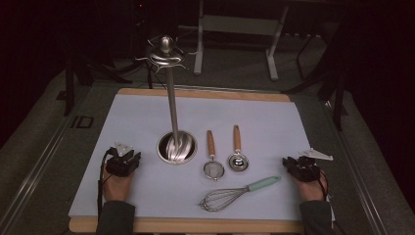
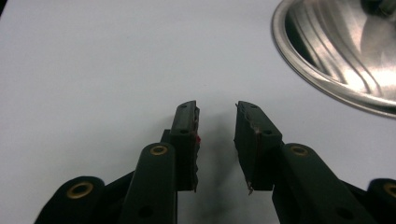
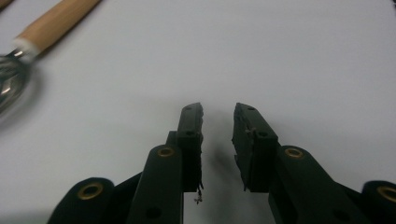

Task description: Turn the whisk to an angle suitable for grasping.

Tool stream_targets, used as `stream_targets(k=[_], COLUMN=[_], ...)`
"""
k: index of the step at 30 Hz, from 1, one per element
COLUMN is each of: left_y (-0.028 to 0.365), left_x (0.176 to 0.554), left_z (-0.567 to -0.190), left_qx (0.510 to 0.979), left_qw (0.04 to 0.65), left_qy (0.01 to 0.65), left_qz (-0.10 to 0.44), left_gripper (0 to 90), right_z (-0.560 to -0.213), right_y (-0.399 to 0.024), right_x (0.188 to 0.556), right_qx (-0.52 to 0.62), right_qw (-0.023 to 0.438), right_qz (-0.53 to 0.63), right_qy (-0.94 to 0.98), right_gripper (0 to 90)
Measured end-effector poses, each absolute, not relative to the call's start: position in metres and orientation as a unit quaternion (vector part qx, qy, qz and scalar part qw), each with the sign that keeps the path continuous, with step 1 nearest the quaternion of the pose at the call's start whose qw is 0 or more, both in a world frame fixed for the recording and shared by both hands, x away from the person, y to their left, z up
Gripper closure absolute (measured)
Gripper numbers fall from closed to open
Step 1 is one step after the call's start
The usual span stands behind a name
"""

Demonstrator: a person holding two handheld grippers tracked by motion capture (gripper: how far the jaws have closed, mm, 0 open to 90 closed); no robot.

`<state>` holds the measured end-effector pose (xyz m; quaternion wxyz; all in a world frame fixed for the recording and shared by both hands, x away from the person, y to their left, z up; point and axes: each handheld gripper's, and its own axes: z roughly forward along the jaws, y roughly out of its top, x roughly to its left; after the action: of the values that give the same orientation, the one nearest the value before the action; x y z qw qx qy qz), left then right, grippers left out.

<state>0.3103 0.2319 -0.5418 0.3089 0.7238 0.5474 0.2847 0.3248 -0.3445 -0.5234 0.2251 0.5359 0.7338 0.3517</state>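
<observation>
A steel utensil stand rises from a round base (image 1: 176, 147) on the white mat (image 1: 147, 117), its pole ending in a ring of hooks (image 1: 166, 53). To its right lie a small strainer (image 1: 213, 167) and a round spoon (image 1: 238, 160), both with wooden handles. A whisk (image 1: 235, 193) with a mint handle lies in front of them. My left gripper (image 1: 123, 159) rests on the mat left of the base, jaws a little apart and holding nothing (image 2: 216, 109). My right gripper (image 1: 301, 166) rests at the mat's right edge, also open and holding nothing (image 3: 218, 109).
The stand's shiny base (image 2: 341, 51) lies ahead and to the right of the left jaws. The spoon's wooden handle (image 3: 56, 21) and bowl (image 3: 11, 81) lie off to the left of the right jaws. The wooden table edge (image 1: 195, 225) runs along the front; dark floor and frame legs lie behind.
</observation>
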Motion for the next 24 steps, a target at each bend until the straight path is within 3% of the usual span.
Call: stream_targets(k=[6,15,24], left_y=[0.228,0.232,0.232], left_x=[0.308,0.307,0.307], left_z=[-0.542,-0.541,-0.541], left_qx=[0.728,0.719,0.715], left_qw=[0.304,0.316,0.319], left_qy=[0.536,0.545,0.547], left_qz=[0.299,0.296,0.296], left_gripper=[70.3,69.5,69.9], right_z=[-0.516,-0.511,-0.518], right_y=[-0.335,-0.328,-0.307], right_x=[0.311,0.271,0.253], right_qx=[0.51,0.483,0.454], right_qw=[0.221,0.194,0.189], right_qz=[0.345,0.37,0.351], right_qy=[0.756,0.77,0.797], right_gripper=[74.6,90.0,90.0])
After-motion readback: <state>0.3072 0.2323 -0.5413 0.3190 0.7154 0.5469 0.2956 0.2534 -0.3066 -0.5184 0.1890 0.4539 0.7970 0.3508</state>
